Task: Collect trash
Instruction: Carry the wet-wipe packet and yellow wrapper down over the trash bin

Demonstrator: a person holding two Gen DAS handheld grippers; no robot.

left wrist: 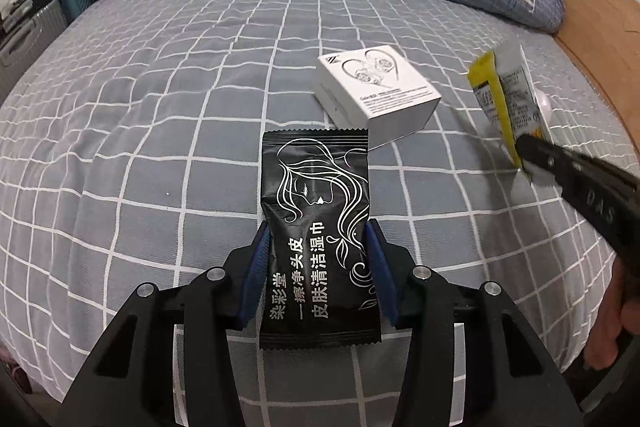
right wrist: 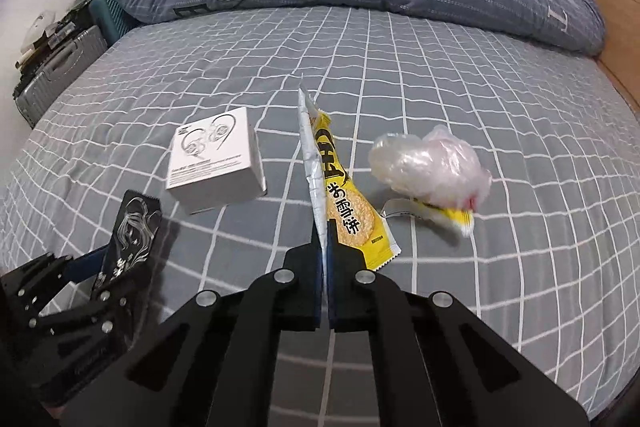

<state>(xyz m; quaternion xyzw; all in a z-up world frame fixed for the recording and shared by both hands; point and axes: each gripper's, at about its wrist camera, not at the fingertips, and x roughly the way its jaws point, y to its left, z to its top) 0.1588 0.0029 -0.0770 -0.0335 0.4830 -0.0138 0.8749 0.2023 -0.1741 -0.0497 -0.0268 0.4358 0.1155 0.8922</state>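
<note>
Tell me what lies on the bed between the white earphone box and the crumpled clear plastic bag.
In the right wrist view, the yellow rice-cracker wrapper, held upright, stands between the white earphone box and the crumpled clear plastic bag.

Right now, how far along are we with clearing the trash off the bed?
Midway. No bin shows, so nothing looks dropped off yet. In hand: the left gripper clamps the black wipe packet; the right gripper pinches the yellow snack wrapper. Left on the bed: the white earphone box, the crumpled clear plastic bag and a small yellow wrapper under it.
</note>
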